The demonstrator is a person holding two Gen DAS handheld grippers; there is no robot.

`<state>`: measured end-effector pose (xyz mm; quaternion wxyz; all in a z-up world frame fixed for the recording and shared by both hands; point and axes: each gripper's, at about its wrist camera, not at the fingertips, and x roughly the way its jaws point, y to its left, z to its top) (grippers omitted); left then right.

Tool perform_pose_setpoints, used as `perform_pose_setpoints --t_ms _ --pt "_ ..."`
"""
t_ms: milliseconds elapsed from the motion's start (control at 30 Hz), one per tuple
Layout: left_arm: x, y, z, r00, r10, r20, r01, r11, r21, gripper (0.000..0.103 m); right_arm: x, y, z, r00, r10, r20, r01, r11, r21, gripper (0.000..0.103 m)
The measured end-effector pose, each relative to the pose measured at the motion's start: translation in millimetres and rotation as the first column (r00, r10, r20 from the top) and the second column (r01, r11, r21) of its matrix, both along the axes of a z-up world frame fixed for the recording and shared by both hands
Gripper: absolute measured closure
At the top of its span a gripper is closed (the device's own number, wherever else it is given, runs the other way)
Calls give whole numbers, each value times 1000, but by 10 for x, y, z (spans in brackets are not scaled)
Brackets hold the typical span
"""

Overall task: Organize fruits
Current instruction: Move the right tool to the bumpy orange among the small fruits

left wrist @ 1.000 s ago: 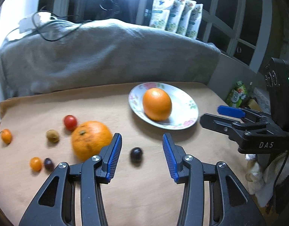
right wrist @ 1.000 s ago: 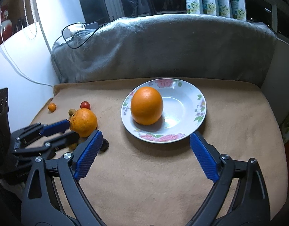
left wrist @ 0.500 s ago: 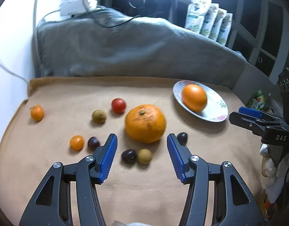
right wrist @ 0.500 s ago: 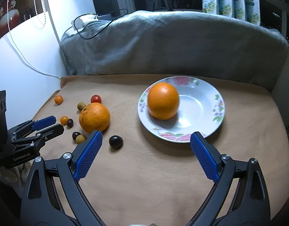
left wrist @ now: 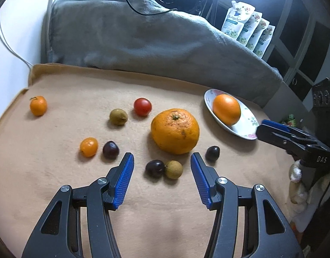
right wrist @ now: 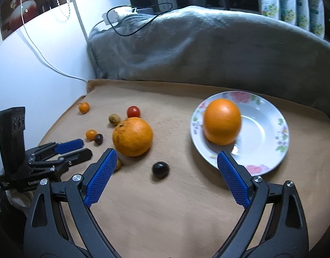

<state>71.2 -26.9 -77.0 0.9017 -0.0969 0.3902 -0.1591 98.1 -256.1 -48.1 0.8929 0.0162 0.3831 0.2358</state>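
My left gripper (left wrist: 162, 158) is open and hangs low over the tan cloth. A dark grape (left wrist: 154, 168) and a tan round fruit (left wrist: 173, 169) lie side by side between its fingers, untouched. Just beyond sits a large orange (left wrist: 175, 131). A second orange (right wrist: 222, 121) rests on the flowered plate (right wrist: 272, 116) at the right. My right gripper (right wrist: 167, 153) is open and holds nothing. It hovers over a lone dark grape (right wrist: 160, 169), with its right finger above the plate's near rim.
Small fruits are scattered to the left: a red tomato (left wrist: 142, 106), a greenish fruit (left wrist: 118, 116), two small orange fruits (left wrist: 38, 105) (left wrist: 89, 146) and a dark grape (left wrist: 110, 149). A grey blanket (left wrist: 143, 38) banks the far edge. A wall stands at the left.
Both grippers swung left, from the plate toward the scattered fruit. The left jaws widened and now straddle the dark grape and the tan fruit. No fruit has moved.
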Motion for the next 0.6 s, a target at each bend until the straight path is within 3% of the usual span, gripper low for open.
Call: perform_pose_setpoints --t_ms 300,600 --pt "187 -54 -109 998 -42 -47 38 996 -76 50 250 236 -93 995 59 -80 -56 998 39 11" --pt "343 -127 -175 995 -70 -69 63 994 -93 51 485 464 -228 981 118 -153 -108 991 75 13"
